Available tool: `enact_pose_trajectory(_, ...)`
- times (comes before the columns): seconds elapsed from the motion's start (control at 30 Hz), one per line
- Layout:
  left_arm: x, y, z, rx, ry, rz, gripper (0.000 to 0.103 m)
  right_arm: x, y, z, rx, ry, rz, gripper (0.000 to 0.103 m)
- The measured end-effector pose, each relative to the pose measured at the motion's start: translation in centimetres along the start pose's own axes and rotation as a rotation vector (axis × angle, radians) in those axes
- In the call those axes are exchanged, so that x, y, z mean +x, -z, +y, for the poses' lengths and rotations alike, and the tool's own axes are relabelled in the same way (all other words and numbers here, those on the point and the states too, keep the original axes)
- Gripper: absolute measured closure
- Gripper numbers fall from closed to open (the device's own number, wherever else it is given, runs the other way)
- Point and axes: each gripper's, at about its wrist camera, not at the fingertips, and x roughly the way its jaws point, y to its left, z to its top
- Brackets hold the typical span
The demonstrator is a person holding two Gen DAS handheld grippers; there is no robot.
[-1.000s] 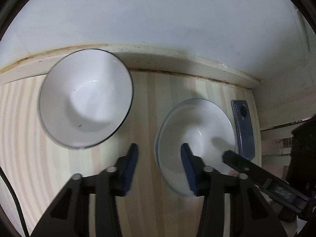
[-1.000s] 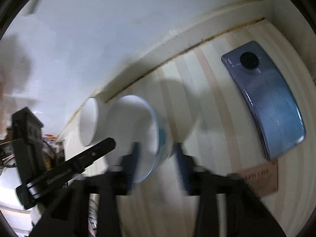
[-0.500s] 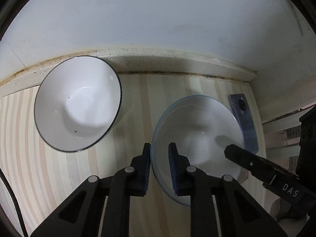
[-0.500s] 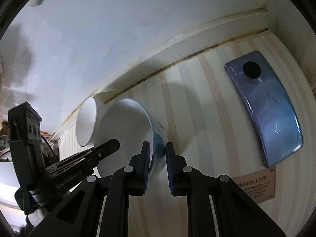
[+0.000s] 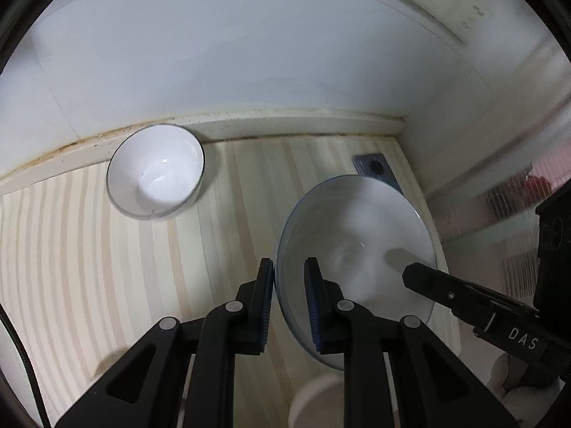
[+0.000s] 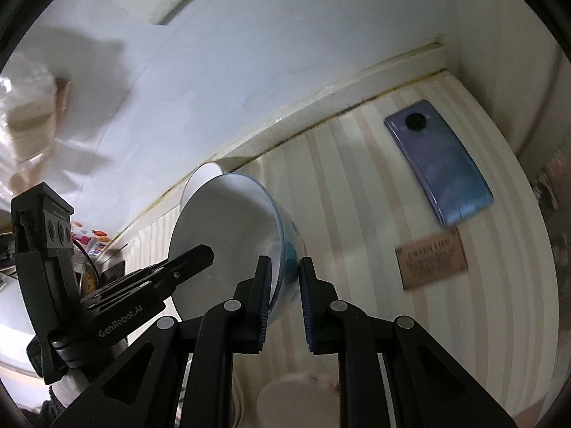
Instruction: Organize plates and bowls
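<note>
A white bowl with a blue outside (image 5: 357, 246) hangs above the striped table, gripped on opposite sides of its rim. My left gripper (image 5: 288, 287) is shut on its near-left rim; my right gripper (image 6: 282, 287) is shut on its right rim, where the blue-patterned bowl (image 6: 228, 235) shows tilted. The other gripper's finger reaches into each view over the bowl. A second white bowl with a dark rim (image 5: 156, 170) sits on the table by the back wall, partly hidden behind the lifted bowl (image 6: 201, 178) in the right wrist view.
A blue-grey phone (image 6: 440, 162) lies face down near the right wall, its top showing (image 5: 374, 167) behind the bowl. A brown label (image 6: 430, 260) sits on the table (image 5: 89, 249). A pale round object (image 6: 299, 399) lies below the grippers. Walls close the back and right.
The left gripper closed on the bowl's rim. Both grippers then rose with the bowl, lifting it off the table; the table, phone and other bowl look farther away now.
</note>
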Motion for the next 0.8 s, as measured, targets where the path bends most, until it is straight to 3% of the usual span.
enact_pose_trajectory(0.37,-1.7,7.8,-2.4,0.017,0.024,0.083,0.087,-5.4,9.4,-0.7,0.025,0.029,0.008,0.085)
enact_pose_trajectory(0.6,0.0,11.7,-2.9,0.048,0.007,0.133,0.087,-5.0,13.8,-2.9,0.066,0.04,0.056,0.085)
enact_pose_trajectory(0.8,1.7,13.3,-2.6,0.054,-0.022,0.163,0.087,-3.7,15.5,-4.2,0.092,0.039,0.087,0.085)
